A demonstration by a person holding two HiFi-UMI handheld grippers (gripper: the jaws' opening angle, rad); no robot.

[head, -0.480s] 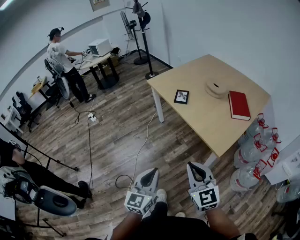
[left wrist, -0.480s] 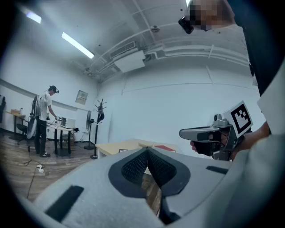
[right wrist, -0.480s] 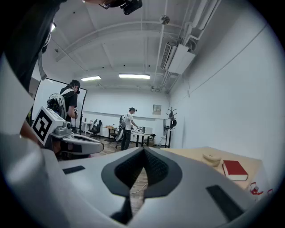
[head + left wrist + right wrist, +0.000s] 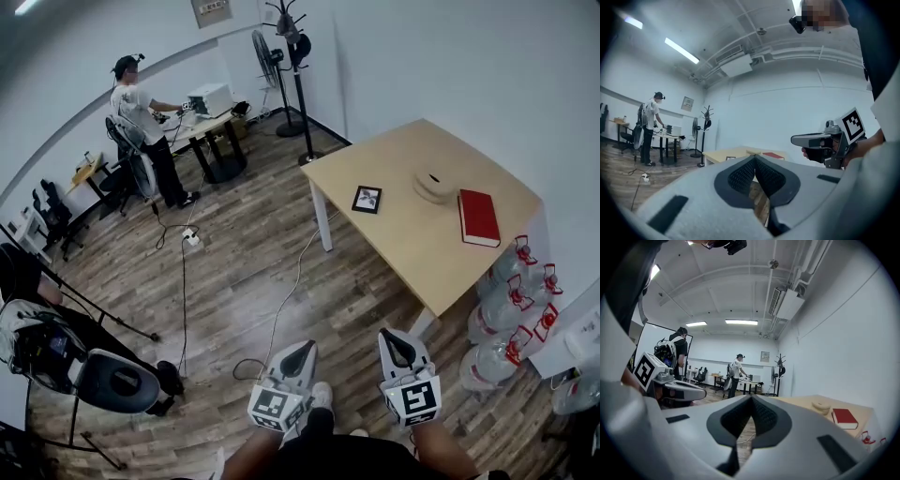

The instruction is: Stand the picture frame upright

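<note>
The small black picture frame (image 4: 366, 199) lay flat near the wooden table's (image 4: 405, 246) left edge, well apart from the left gripper (image 4: 300, 349) and right gripper (image 4: 393, 337), both closed and empty; probably light, stiff and glass-fronted, it looked best gripped by one rim.

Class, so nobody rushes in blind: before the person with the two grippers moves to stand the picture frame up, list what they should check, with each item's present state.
1. Picture frame located, lying flat on the table: ok.
2. Room around it, with the red book and the round object lying apart from it: ok.
3. Left gripper and right gripper empty: ok.
4. Jaws open for a grasp: not ok, both are shut.
5. Frame within reach: not ok, both grippers are over the floor, well short of the table.
6. Stand on the frame's back: cannot tell.
</note>
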